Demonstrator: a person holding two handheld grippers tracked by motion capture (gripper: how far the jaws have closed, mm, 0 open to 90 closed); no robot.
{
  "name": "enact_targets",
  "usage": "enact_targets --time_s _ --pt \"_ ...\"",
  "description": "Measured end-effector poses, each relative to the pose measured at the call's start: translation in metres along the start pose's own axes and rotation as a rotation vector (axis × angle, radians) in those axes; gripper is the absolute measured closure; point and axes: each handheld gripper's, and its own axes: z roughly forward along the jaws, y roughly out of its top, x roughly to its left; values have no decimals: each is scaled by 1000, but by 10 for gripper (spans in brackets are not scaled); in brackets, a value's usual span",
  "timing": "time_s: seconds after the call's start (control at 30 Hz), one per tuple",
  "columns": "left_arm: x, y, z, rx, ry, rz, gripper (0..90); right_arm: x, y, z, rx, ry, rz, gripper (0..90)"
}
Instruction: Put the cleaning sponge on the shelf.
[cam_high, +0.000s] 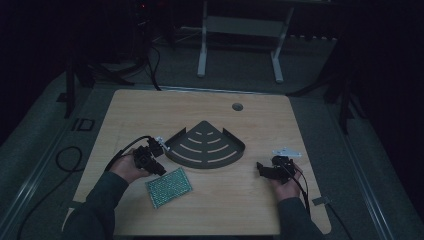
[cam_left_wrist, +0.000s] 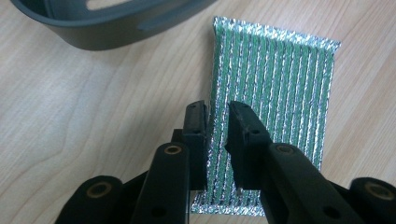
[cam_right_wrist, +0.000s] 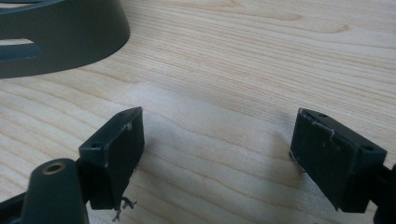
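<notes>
A green-and-silver ribbed pad (cam_high: 169, 187) lies flat on the wooden table (cam_high: 150, 110), near the front left. My left gripper (cam_high: 159, 167) hangs over its left edge. In the left gripper view the jaws (cam_left_wrist: 217, 109) stand a narrow gap apart, with the pad (cam_left_wrist: 275, 84) showing through the gap; I see no pinch on it. A dark grey quarter-round slotted shelf (cam_high: 205, 145) sits mid-table, its rim just beyond the pad (cam_left_wrist: 112, 23). My right gripper (cam_high: 261, 167) rests at the right of the shelf, open (cam_right_wrist: 219, 126), with bare wood between its jaws and the shelf wall (cam_right_wrist: 56, 37) at upper left.
A round cable hole (cam_high: 237, 106) sits in the table's far side. A white desk frame (cam_high: 202, 45) stands on the floor behind the table. Black cables (cam_high: 67, 160) loop on the floor at the left. Bare wood lies between the shelf and the right gripper.
</notes>
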Motion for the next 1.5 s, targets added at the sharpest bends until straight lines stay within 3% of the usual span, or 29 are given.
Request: enact_targets --time_s 0.43,1.0,1.23,1.5 --pt "4 3 10 44 -15 -10 857 0 0 0 0 0 0 171" --pt "1 5 17 94 -35 3 851 0 0 0 0 0 0 171" --pt "4 7 14 73 -40 -46 790 0 0 0 0 0 1 171" --pt "8 11 20 77 -84 -85 754 0 0 0 0 0 0 171"
